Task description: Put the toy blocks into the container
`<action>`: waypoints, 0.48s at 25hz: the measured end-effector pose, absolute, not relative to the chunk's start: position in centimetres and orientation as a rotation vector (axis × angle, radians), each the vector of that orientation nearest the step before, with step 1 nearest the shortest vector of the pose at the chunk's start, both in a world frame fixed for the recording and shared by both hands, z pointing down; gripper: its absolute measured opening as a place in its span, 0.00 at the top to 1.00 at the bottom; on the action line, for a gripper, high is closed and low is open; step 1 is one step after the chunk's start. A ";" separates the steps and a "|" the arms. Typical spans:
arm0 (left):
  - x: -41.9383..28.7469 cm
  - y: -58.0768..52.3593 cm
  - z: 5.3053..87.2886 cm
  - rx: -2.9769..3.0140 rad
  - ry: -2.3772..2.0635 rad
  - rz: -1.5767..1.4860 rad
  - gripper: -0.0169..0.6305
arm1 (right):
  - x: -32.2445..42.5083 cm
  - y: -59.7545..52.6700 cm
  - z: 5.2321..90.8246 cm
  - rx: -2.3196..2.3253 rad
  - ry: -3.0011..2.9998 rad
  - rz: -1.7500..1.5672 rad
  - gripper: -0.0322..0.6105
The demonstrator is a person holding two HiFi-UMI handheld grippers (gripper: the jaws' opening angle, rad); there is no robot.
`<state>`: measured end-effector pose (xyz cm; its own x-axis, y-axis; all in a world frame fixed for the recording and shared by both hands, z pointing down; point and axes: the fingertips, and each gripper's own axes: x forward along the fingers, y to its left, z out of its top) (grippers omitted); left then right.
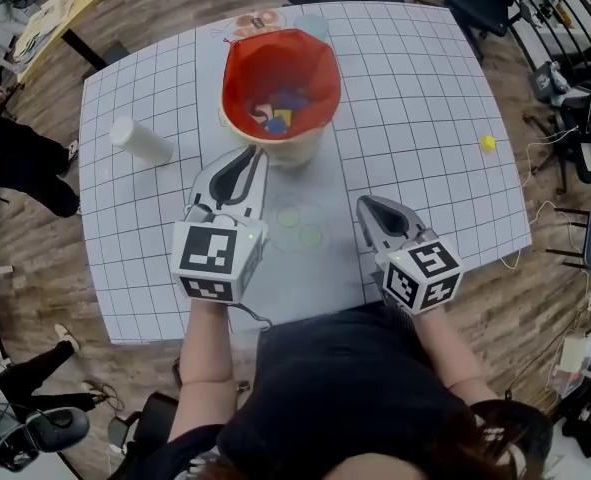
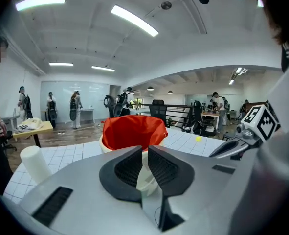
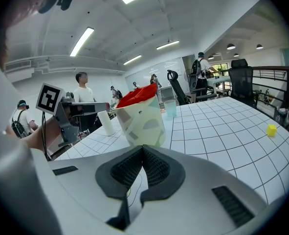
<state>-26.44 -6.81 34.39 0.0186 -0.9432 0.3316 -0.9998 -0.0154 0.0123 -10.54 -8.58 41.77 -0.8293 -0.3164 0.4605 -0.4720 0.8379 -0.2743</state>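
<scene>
- Two grippers are over the near half of the gridded table point(image 1: 425, 88), one in each of your hands, and both point away from you toward the container point(image 1: 300, 150).
- Your left gripper point(image 1: 257, 154) has its jaws drawn close with only a narrow slit between the tips. Nothing is in that slit; through it, in the left gripper view point(image 2: 144, 148), you see the container's pale wall point(image 2: 146, 177).
- Its tips sit just beside the near side of the container; whether they touch it cannot be told.
- Your right gripper point(image 1: 363, 204) is clenched with its tips meeting, and it grasps nothing, as the right gripper view point(image 3: 143, 147) shows. It is off to the right of the container and apart from it.
- The container stands upright, a pale tub with a red liner point(image 1: 245, 68) folded over its rim.
- Several toy blocks point(image 1: 275, 116) lie at its bottom, with blue, yellow and red ones among them.
- One small yellow block point(image 1: 487, 143) is out on the table, well apart to your right, near the table's edge.
- A white cylinder point(image 1: 140, 140) lies on the table to the left of the container.
- A clear cup point(image 3: 170, 108) stands just behind the container.
</scene>
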 end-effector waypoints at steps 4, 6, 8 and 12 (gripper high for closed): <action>-24.5 -6.0 35.6 2.077 -1.939 0.318 0.90 | -9.7 -9.4 41.0 0.634 -2.624 0.500 0.93; -23.3 -6.0 35.8 2.090 -1.900 0.302 0.91 | -8.9 -10.5 40.2 0.670 -2.637 0.483 0.93; -22.1 -6.0 35.9 2.096 -1.885 0.304 0.91 | -8.3 -11.7 39.4 0.684 -2.653 0.473 0.93; -19.4 -6.6 36.1 2.103 -1.871 0.300 0.91 | -6.4 -13.6 38.5 0.655 -2.682 0.451 0.93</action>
